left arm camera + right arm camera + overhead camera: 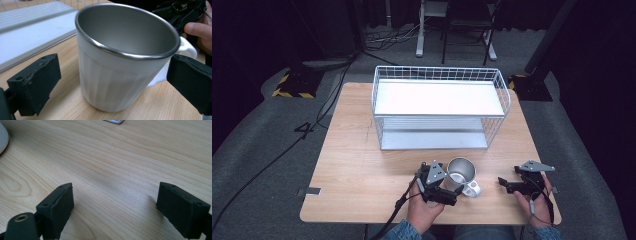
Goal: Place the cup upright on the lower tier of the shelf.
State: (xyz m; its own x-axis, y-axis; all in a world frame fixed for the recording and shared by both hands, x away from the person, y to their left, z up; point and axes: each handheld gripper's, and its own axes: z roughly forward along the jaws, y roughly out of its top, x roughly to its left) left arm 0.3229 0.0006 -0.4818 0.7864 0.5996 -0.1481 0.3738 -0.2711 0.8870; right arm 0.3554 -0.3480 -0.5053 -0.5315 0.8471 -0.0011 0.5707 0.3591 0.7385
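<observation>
Table (362, 165) of pale wood bears mug (461, 172) and wire rack (439, 107).

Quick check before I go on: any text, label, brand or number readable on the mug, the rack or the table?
None readable.
Mug: plain white wall, steel rim, no print.
Rack: bare white wire and shelves.
Table: wood grain, no markings.
Left hand-held gripper and right hand-held gripper: no lettering visible.

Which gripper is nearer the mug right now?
Left. The left gripper has its open jaws on either side of the mug; the right gripper sits apart, on the handle side.
</observation>
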